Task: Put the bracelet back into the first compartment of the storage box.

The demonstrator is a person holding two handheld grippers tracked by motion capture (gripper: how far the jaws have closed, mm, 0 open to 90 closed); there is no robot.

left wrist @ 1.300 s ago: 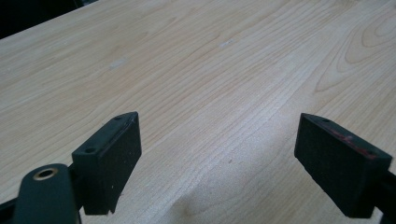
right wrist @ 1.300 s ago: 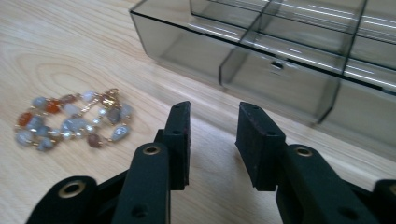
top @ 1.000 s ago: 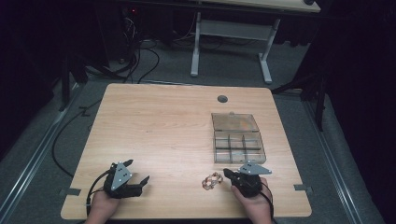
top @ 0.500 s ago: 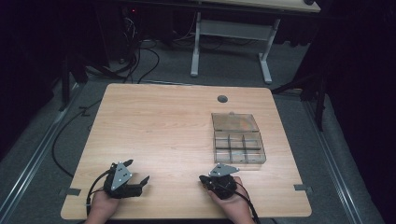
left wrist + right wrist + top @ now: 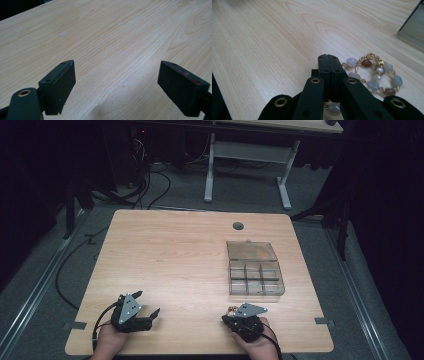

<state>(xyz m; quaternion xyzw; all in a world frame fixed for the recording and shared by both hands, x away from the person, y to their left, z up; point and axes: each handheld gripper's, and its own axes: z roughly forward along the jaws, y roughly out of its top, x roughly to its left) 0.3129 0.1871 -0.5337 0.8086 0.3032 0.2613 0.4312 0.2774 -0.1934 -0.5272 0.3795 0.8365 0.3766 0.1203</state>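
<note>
The right gripper (image 5: pixel 329 58) rests low over the table (image 5: pixel 175 260), near its front edge, with its jaws pressed together. A beaded bracelet (image 5: pixel 374 73) lies coiled just beside them, and one bead shows under the jaws; whether they pinch the strand cannot be told. The left gripper (image 5: pixel 117 87) sits well apart, jaws spread over bare wood, holding nothing. The clear compartment box (image 5: pixel 255 270) stands just beyond the right gripper, its lid open and its cells seemingly empty. Judging from this, the work is at an early stage: the bracelet is still on the table and has yet to go into the box.
</note>
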